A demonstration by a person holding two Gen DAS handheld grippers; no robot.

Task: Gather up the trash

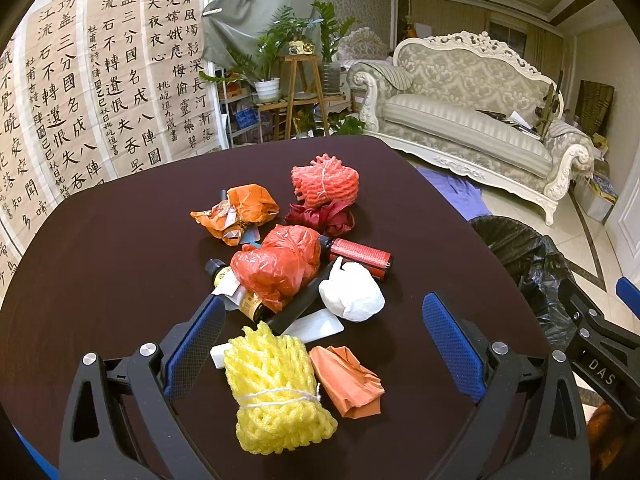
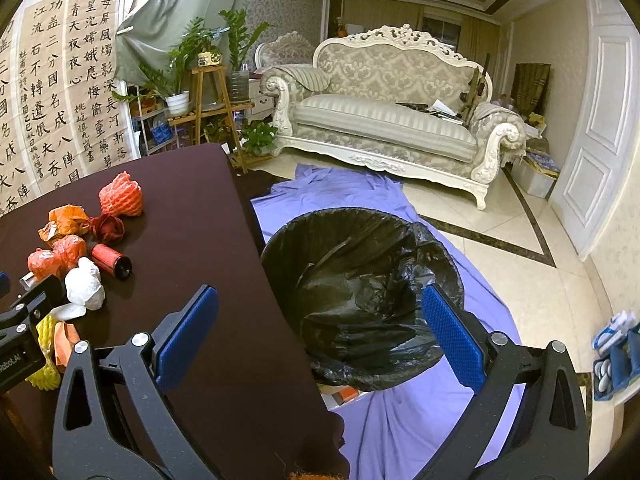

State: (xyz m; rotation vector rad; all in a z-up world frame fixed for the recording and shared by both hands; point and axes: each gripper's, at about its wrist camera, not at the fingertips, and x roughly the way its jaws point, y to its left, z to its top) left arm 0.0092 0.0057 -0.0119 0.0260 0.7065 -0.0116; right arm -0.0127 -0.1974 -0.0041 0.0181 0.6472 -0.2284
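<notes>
A heap of trash lies on the dark table [image 1: 100,260]. In the left wrist view my left gripper [image 1: 324,344] is open, its blue pads either side of a yellow foam net [image 1: 276,392] and an orange paper scrap [image 1: 348,384]. Beyond lie a white wad [image 1: 352,292], a red plastic bag [image 1: 280,264], a red tube [image 1: 360,256], an orange wrapper [image 1: 240,212], an orange foam net [image 1: 324,180] and dark bottles [image 1: 224,276]. My right gripper [image 2: 320,340] is open and holds nothing, hanging over the table edge beside the black-lined bin [image 2: 360,288].
The bin stands on a purple sheet [image 2: 400,420] spread on the tiled floor right of the table. A white sofa [image 2: 384,120], a plant stand [image 2: 208,100] and calligraphy sheets [image 1: 100,80] lie beyond. The right gripper's body [image 1: 600,344] shows at the left view's right edge.
</notes>
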